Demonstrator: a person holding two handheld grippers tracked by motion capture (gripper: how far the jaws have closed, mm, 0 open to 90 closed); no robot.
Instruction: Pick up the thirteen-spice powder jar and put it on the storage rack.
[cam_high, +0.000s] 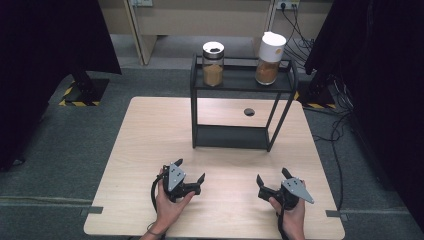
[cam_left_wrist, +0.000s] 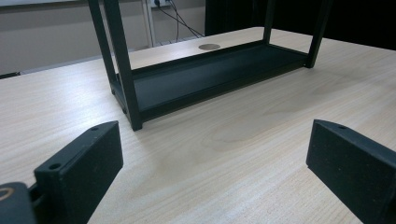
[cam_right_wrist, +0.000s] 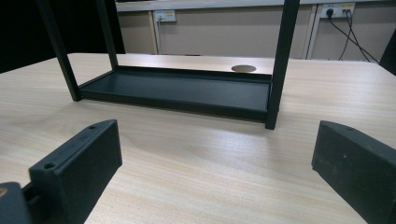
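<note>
Left gripper (cam_high: 191, 176), right gripper (cam_high: 272, 181): jaws spread, empty, low on table (cam_high: 150, 150). Black rack (cam_high: 242, 80) at 12 o'clock. Two jars on top shelf: white-capped (cam_high: 269, 58), open-topped (cam_high: 213, 64). Risk: toppling if clipped off-centre.

A two-tier rack (cam_high: 243, 136) stands at the desk's (cam_high: 145, 150) far middle. On its upper shelf sit two jars (cam_high: 213, 64), left and right. Both claws (cam_high: 190, 176) wait near the front edge, well apart.

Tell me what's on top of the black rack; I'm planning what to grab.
On the rack's top shelf stand two jars of brown powder: one with a metal lid, one with a white lid. Its bottom shelf is bare.
</note>
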